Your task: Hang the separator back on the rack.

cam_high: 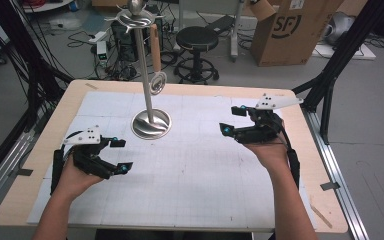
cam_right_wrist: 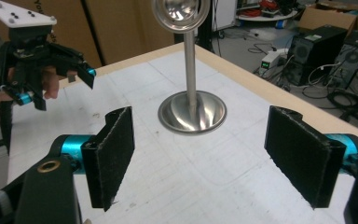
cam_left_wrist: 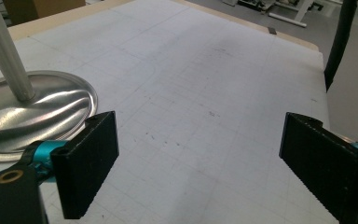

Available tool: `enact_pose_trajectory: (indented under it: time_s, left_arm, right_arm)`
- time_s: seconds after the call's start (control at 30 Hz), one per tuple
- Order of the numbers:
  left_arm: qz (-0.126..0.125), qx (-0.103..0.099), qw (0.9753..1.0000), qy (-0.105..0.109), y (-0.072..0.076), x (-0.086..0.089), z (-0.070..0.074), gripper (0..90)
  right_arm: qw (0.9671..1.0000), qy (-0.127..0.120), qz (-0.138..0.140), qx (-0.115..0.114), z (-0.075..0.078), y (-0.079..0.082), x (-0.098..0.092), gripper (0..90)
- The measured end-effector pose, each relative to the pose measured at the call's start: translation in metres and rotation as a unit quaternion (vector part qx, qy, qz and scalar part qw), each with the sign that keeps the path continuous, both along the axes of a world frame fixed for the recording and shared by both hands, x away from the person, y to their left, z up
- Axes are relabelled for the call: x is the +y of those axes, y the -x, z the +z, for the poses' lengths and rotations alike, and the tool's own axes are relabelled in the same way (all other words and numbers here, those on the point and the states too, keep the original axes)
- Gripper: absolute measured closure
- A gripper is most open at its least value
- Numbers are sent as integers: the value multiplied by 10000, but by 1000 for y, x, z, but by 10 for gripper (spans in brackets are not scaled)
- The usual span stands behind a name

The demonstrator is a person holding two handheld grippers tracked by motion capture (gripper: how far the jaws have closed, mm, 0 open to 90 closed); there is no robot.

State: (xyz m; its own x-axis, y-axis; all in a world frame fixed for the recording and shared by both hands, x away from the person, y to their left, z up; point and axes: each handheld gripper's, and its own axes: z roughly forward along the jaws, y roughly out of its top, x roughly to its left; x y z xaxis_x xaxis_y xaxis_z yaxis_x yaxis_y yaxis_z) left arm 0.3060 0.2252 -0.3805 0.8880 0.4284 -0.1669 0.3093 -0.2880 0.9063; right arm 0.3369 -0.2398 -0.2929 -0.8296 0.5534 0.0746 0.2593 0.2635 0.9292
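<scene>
Steel stand [cam_high: 151, 123] rests between left gripper [cam_high: 118, 155] and right gripper [cam_high: 233, 120], both spread apart, empty.

The left gripper [cam_left_wrist: 200, 154] hangs over the white gridded mat [cam_left_wrist: 205, 70] with both black ribbed jaws spread wide and nothing between them. The steel stand base [cam_left_wrist: 51, 105] lies beside one jaw, its pole [cam_left_wrist: 7, 56] rising upright from it. The table's wooden edge [cam_left_wrist: 261, 28] borders the mat's far side.
</scene>
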Motion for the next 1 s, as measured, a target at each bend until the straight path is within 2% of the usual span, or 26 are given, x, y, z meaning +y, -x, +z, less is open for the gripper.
enact_pose_trajectory:
  time_s: [0.13, 0.37, 0.5, 0.7, 0.9, 1.0]
  left_arm:
    - [14, 40, 10000, -61, -1, -1, -1, 117]
    - [44, 24, 10000, 18, -2, 0, 0, 107]
    - [89, 4, 10000, 16, -3, 0, -1, 77]
    - [85, 16, 10000, -1, -4, 0, -2, 66]
    - [83, -28, 10000, -16, -4, -1, -3, 66]
    - [75, -32, 10000, -25, -4, -1, -3, 66]
  right_arm:
    - [9999, -99, -29, 86, -11, 8, -7, 225]
    - [9996, -23, -151, 230, -34, 18, -15, 192]
    - [9994, 28, -202, 270, -49, 22, -16, 166]
    - [9991, -84, -245, 346, -71, 29, -18, 144]
    - [9989, -150, -232, 373, -86, 38, -16, 136]
    - [9988, -57, -198, 440, -91, 38, -15, 136]
